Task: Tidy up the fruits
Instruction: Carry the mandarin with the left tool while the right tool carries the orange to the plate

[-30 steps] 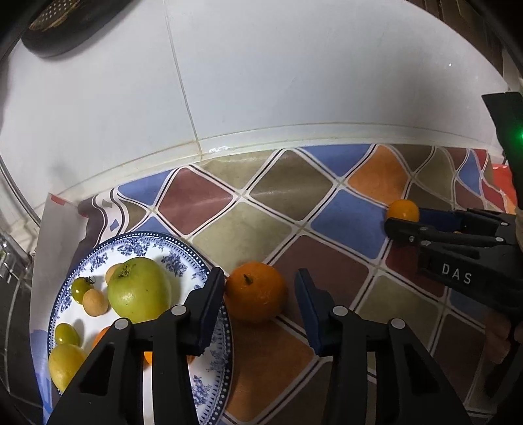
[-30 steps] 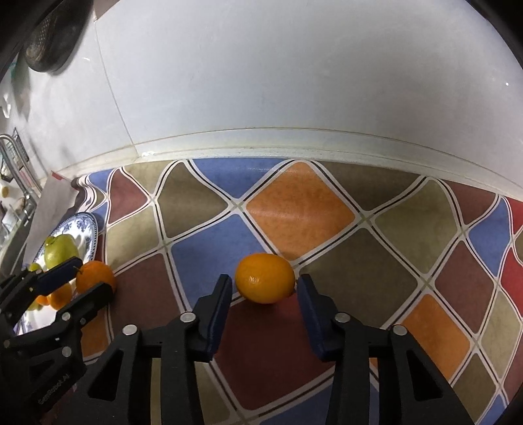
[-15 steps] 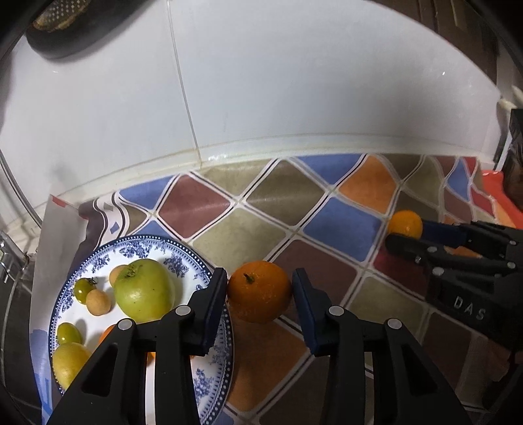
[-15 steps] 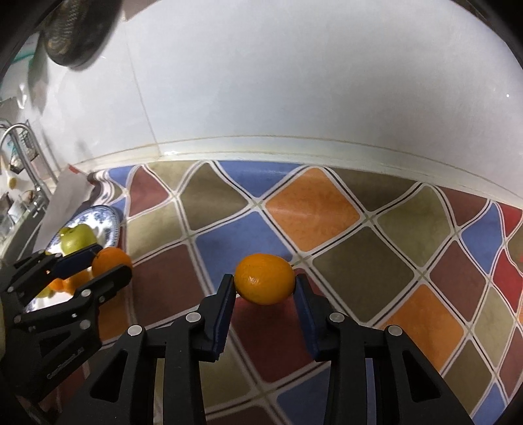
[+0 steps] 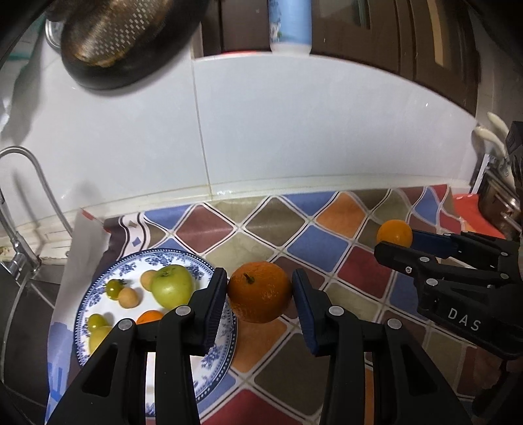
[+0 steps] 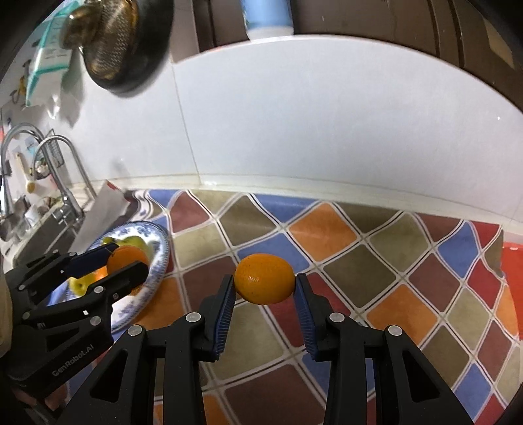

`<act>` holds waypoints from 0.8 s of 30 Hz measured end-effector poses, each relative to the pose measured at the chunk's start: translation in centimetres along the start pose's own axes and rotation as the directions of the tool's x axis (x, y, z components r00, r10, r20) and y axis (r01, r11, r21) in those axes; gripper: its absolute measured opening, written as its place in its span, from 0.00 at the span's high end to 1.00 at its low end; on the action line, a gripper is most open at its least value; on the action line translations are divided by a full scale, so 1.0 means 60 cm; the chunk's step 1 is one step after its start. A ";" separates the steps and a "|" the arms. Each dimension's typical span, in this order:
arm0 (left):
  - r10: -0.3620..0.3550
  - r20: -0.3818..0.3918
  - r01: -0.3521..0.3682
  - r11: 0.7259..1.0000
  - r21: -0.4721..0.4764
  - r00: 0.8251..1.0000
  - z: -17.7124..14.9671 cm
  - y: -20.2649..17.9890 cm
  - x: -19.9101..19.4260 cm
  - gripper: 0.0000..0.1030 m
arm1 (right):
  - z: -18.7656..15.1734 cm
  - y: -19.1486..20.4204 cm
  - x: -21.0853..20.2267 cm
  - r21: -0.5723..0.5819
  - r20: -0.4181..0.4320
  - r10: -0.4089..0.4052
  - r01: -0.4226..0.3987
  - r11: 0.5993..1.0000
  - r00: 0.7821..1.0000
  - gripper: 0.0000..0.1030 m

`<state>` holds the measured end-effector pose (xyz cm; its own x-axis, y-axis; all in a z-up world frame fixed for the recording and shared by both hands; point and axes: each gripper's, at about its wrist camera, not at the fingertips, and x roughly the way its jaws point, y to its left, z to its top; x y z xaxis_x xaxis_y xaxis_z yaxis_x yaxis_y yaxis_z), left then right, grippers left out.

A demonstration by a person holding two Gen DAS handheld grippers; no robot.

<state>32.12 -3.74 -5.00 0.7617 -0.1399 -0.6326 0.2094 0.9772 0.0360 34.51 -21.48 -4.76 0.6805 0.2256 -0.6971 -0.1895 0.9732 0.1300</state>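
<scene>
My left gripper (image 5: 260,296) is shut on a stemmed orange (image 5: 260,296) and holds it above the mat, just right of the blue-patterned plate (image 5: 209,363). On the plate lie a green apple (image 5: 171,286), small green and yellow fruits and another orange (image 5: 148,316). My right gripper (image 6: 264,291) is shut on a smooth orange (image 6: 264,278), lifted off the checked mat (image 6: 359,261). In the left wrist view the right gripper (image 5: 389,243) shows at the right with its orange (image 5: 394,232). The right wrist view shows the left gripper (image 6: 126,261) over the plate's (image 6: 160,261) edge.
A white tiled wall (image 5: 294,130) stands behind the mat. A dark colander (image 5: 117,39) hangs at the upper left, and a blue-white bottle (image 5: 289,24) stands on the ledge. A tap (image 6: 62,170) and sink lie left of the plate. A red cloth (image 5: 470,212) is at the right.
Both grippers closed on their oranges and lifted them off the mat. The views rose and tilted up, bringing the colander, bottle and tap into sight.
</scene>
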 end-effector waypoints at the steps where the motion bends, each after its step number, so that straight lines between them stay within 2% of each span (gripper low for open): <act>1: 0.000 0.009 0.000 1.000 -0.002 1.000 0.000 0.001 -0.011 0.61 | 0.000 0.004 -0.009 -0.001 0.007 0.001 -0.001 1.000 1.000 0.64; 9: 0.007 0.074 -0.006 1.000 -0.014 0.997 -0.013 0.015 -0.090 0.61 | -0.006 0.039 -0.073 -0.016 0.054 0.010 -0.009 1.000 0.998 0.64; 24: 0.007 0.134 -0.003 1.000 -0.028 0.991 -0.041 0.057 -0.195 0.61 | -0.029 0.124 -0.163 -0.046 0.116 0.040 -0.034 0.998 0.992 0.63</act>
<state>22.39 1.61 0.64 0.8384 -0.1533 -0.5230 0.1896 0.9817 0.0161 25.24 -16.50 1.79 0.7498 0.2675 -0.6051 -0.2451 0.9619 0.1215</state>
